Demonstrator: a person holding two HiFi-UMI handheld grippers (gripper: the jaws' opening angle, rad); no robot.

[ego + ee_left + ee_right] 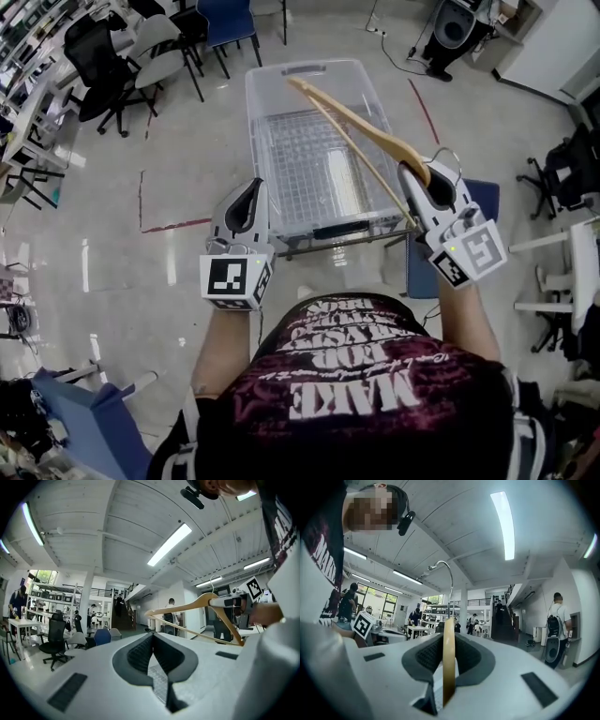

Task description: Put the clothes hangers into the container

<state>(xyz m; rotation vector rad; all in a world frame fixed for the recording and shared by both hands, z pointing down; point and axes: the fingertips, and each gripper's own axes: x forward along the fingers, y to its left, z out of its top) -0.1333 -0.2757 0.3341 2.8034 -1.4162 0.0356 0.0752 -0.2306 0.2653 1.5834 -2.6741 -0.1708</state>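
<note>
L tongs [254,187] held level out front of the person's shirt [352,375], pressed together, nothing btwn them. R tongs [413,174] alongside, well apart, pinching the wooden hanger [361,127] at its neck, edge-on btwn the pads, w/ the metal hook [451,588] sticking up. Hanger's arms reach out over the clear container [255,122] — in the air, not yet inside. Office chairs [141,56] beyond.

Bright ceiling tube lights [171,544], sharp focus (fisheye-bent, dark corners)
</note>
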